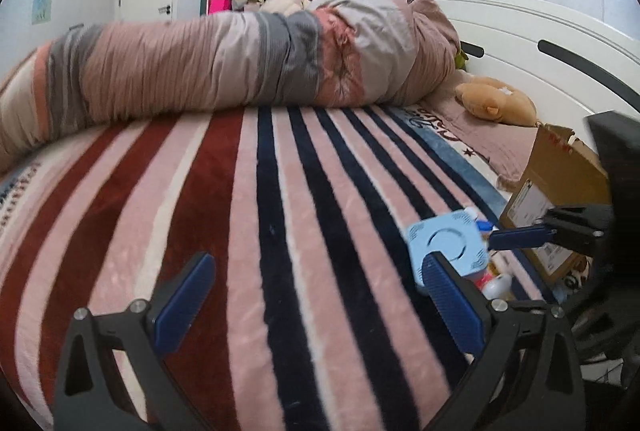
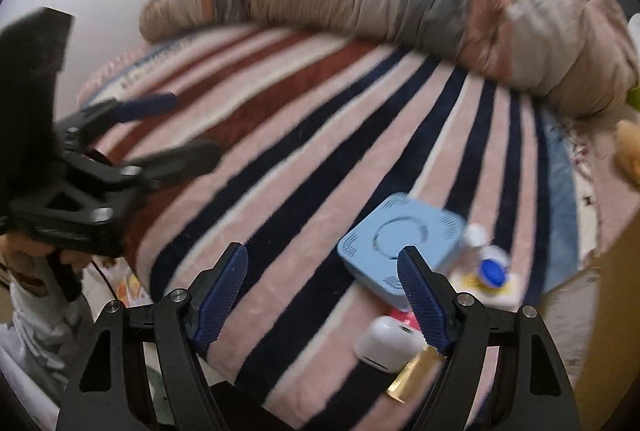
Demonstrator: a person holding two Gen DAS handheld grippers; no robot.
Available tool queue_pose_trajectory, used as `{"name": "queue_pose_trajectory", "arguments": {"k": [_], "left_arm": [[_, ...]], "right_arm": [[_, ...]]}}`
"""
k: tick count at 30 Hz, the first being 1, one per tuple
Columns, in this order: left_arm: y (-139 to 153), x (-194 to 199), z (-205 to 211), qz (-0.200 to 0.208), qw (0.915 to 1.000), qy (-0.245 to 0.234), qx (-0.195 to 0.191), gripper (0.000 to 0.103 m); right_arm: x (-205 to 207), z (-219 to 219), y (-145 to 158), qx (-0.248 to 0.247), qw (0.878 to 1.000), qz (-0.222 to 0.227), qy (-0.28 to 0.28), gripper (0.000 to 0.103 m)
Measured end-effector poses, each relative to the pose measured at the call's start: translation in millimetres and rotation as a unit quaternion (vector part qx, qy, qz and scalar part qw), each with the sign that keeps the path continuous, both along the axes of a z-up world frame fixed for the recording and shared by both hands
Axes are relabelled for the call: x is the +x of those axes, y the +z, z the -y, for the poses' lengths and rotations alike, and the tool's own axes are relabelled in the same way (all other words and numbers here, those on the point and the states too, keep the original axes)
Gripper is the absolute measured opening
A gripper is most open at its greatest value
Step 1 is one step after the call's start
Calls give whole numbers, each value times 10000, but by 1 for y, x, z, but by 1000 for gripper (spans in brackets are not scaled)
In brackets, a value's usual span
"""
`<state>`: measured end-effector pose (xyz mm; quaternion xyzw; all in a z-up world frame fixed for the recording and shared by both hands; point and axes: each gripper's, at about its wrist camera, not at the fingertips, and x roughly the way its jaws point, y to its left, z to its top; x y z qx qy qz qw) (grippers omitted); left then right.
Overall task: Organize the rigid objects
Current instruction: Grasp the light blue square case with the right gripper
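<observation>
A light blue square device lies on the striped blanket, also in the left wrist view. Around it lie a white earbud case, a gold item, a white bottle with a blue cap and a small bottle. My right gripper is open and empty, its right finger in front of the blue device. My left gripper is open and empty above the blanket, left of the device. The right gripper also shows in the left wrist view.
A cardboard box stands at the right by the bed edge. A rolled striped duvet lies across the far side of the bed. A plush toy rests near the white headboard. The left gripper shows in the right wrist view.
</observation>
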<state>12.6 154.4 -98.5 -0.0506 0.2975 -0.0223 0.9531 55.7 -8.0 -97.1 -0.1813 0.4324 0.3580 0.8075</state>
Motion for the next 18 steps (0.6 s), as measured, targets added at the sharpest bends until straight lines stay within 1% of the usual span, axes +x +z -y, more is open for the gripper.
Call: {"name": "queue_pose_trajectory", "arguments": {"k": [2,3,7,9,11,13,15,18], "left_arm": [[-12,2,-5,-54,9999,-44,-106,102],[-17,2,-7,-54,9998,-71,-162,102],[-33,4,-10,-61,9986,-214,-480,102],[-37,6,-8,-32,9980,-267,-571,102],[-38,7,-7,-31,9975,-331,-619,102],[-37,9,-7,-81,9977,-349,-571,102],[-35,11,-6,-92,9984,-303,-460,102],[-35,12,-7,-73,9991,-216,-362,102]], "right_arm": [[13,-6,-15,-229,9993,-137,-243,75],[18,-6,-18,-318,9987,-81,-394,75],[24,-4,-21,-669,9935,384,-842,75],[28,1,-21,-721,9921,374,-961,75],[32,5,-24,-571,9943,179,-887,77],[34,3,-28,-428,9959,124,-784,88],[43,-3,-32,-463,9958,250,-750,89],[47,-10,-36,-357,9964,267,-720,102]]}}
